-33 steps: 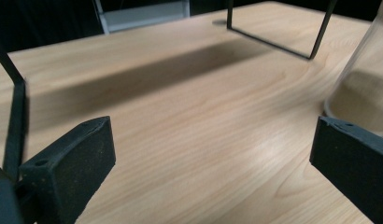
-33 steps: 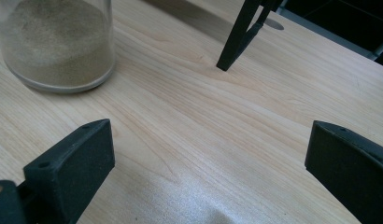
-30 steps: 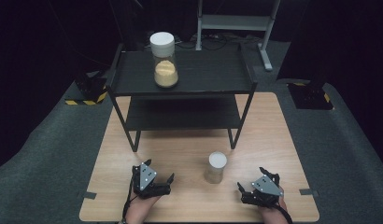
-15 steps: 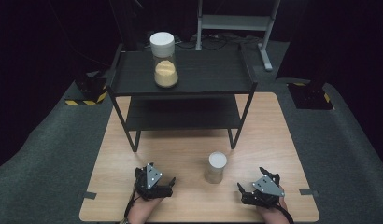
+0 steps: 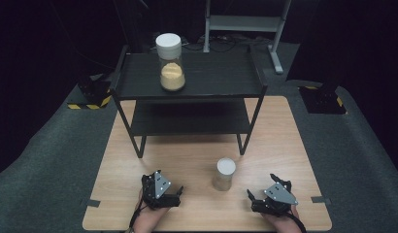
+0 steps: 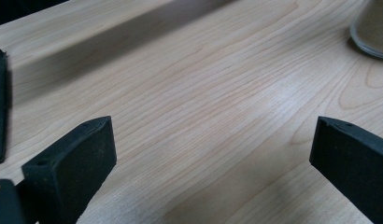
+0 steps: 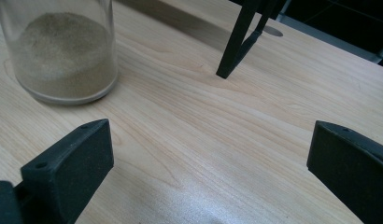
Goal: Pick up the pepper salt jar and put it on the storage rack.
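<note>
Your left gripper (image 5: 179, 192) and right gripper (image 5: 249, 196) are both black blocks, each topped with a grey three-cornered plate dotted with small dark screw holes, and a thin dark cable trails back from each along your forearms. Seen along their own length, your jaws are thick, matte black wedges with blunt, squared tips and a fine grainy surface. Each left-hand jaw carries a small round hole near its upper edge, and a smaller pit marks the opposite jaw.
</note>
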